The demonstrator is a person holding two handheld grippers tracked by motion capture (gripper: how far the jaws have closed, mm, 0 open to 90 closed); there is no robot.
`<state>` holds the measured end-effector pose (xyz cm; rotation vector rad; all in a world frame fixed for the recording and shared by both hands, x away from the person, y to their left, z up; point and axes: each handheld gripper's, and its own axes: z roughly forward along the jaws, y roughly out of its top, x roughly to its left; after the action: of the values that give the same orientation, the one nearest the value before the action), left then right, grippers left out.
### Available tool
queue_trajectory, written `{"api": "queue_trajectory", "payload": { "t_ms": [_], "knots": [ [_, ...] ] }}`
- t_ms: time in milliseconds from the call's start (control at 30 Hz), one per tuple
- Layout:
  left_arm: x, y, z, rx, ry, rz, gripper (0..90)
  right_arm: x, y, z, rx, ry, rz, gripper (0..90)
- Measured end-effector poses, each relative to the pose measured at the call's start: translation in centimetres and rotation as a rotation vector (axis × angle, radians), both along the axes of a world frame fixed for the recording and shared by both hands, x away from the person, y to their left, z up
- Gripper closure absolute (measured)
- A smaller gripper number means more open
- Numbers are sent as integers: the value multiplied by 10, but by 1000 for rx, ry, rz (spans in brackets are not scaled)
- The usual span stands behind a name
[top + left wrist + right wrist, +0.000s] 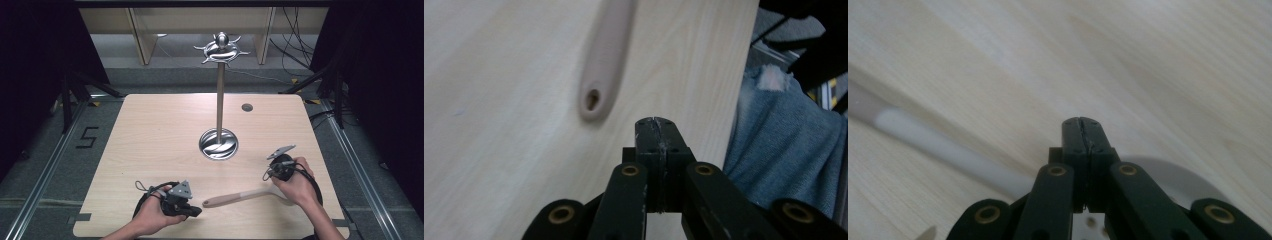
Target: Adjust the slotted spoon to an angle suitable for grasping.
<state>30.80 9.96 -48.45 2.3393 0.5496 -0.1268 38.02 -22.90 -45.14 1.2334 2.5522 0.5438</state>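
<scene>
Both grippers (192,211) (1082,122) shut; spoon (240,196) lies crosswise, handle left.

Light falls from overhead onto the pale table (150,150), evenly bright, while the floor and the room's sides sink into near black; the metal stand (219,100) glints at its base and top; shadows are soft and short; both gripper views are blurred, the wood grain smeared, the spatula (604,60) hazy.
</scene>
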Motion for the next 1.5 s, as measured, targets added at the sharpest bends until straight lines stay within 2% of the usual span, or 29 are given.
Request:
{"api": "queue_trajectory", "payload": {
  "t_ms": [100,200,233,267,300,333,367,400,467,500,533,600,633,667,700,733,767,833,867,900,1000,1033,1133,1167,1200,1267,1300,1433,1500],
  "knots": [
    [-2,-13,-5,28,-13,-47,884,2,9,-4,-8,37,21,900],
    [-2,-21,-7,55,-29,-55,889,4,13,-8,-14,59,39,900],
    [-2,-23,-8,43,-17,-32,890,4,14,-10,-17,65,44,900],
    [-1,-24,-8,40,-24,-24,890,4,15,-11,-14,75,49,900],
    [0,-24,-7,54,-26,-17,890,5,16,-12,-9,77,55,900],
    [2,-25,-8,46,-31,-20,891,6,17,-13,-12,69,70,900],
    [2,-26,-9,52,-24,-6,891,5,18,-14,-13,92,64,900],
    [3,-26,-10,57,-22,1,891,5,19,-15,-16,92,69,900],
    [6,-27,-11,94,-34,-27,891,5,20,-16,-18,104,69,900],
    [6,-29,-12,84,-25,-23,891,6,20,-17,-9,97,73,900],
    [6,-31,-12,96,-25,-20,891,6,19,-17,-9,95,76,900],
    [7,-32,-12,94,-39,-33,891,5,20,-17,-8,110,58,900],
    [10,-34,-12,106,-48,-32,891,4,21,-18,-3,133,45,900],
    [10,-35,-12,106,-44,-22,891,6,19,-19,-17,117,76,900],
    [12,-36,-11,118,-47,-22,891,5,20,-20,-12,137,58,900],
    [12,-36,-11,118,-47,-22,891,5,20,-20,-12,137,58,900],
    [14,-37,-12,124,-51,-23,891,7,19,-23,4,140,87,900],
    [15,-39,-13,121,-50,-21,891,6,20,-24,-8,141,82,900],
    [15,-40,-13,116,-29,-7,892,6,21,-24,-9,145,86,900],
    [16,-41,-13,119,-44,-10,892,6,21,-24,-8,148,89,900],
    [18,-41,-13,118,-45,6,891,4,23,-25,-9,159,75,900],
    [20,-41,-13,127,-54,-3,892,5,22,-24,-14,158,84,900],
    [22,-41,-13,115,-37,13,893,5,22,-24,-11,162,81,900],
    [23,-40,-13,129,-49,4,893,5,22,-24,-11,163,78,900],
    [23,-41,-13,119,-40,17,893,5,22,-24,-10,168,76,900],
    [25,-40,-13,134,-58,5,893,6,22,-24,-17,177,84,900],
    [25,-40,-13,123,-57,16,893,6,22,-24,-23,182,91,900],
    [30,-38,-13,128,-71,36,894,6,23,-23,-36,203,95,900],
    [31,-38,-13,132,-63,48,894,5,24,-23,-37,217,88,900]
  ]
}}
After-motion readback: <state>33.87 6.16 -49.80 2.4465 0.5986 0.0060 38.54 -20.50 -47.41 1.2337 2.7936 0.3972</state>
